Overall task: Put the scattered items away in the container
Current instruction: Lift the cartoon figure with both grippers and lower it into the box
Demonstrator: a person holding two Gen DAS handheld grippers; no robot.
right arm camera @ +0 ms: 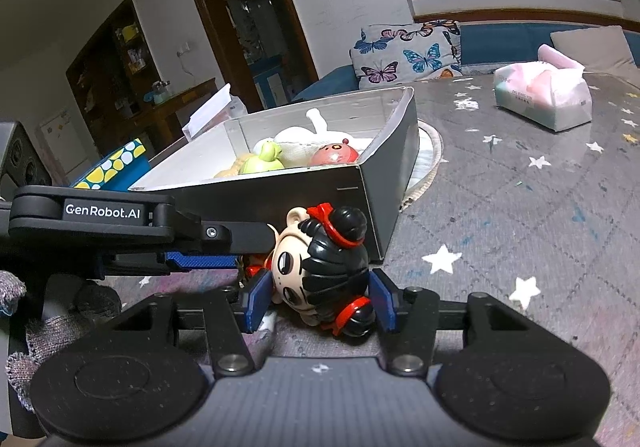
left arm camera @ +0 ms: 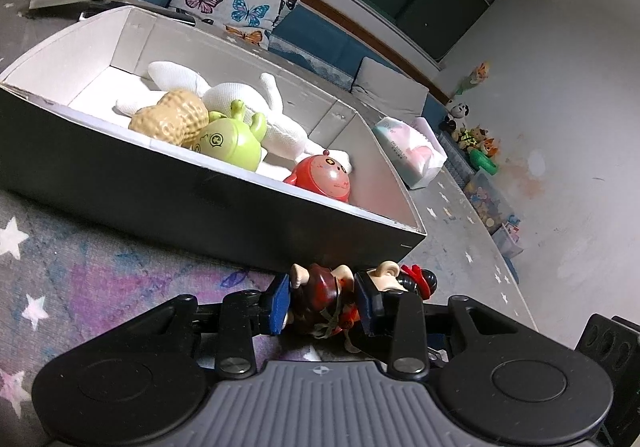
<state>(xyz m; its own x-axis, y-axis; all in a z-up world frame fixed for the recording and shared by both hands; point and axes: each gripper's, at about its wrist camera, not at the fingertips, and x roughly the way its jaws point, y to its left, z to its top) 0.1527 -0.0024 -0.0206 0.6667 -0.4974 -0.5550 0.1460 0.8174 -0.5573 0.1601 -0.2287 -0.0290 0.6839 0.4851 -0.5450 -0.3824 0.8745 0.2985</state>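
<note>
A small doll (right arm camera: 320, 271) with black hair and red bands lies on the starry tablecloth against the front wall of the black box (left arm camera: 200, 183). My left gripper (left arm camera: 322, 303) is shut on the doll's red-brown body (left arm camera: 320, 295), a blue pad on each side. My right gripper (right arm camera: 320, 297) is shut on the doll's head, one pad on the face and the other on the hair. In the right wrist view a left gripper fingertip (right arm camera: 200, 260) reaches in from the left. The box holds a peanut toy (left arm camera: 172, 119), a green toy (left arm camera: 228, 143), a red round toy (left arm camera: 324, 179) and a white plush (left arm camera: 240, 99).
A tissue pack (right arm camera: 544, 95) lies on the table to the right of the box. A butterfly cushion (left arm camera: 236, 3) and a blue sofa stand behind it. A blue and yellow dotted box (right arm camera: 116, 167) sits left of the box. A gloved hand (right arm camera: 16, 295) shows at the left edge.
</note>
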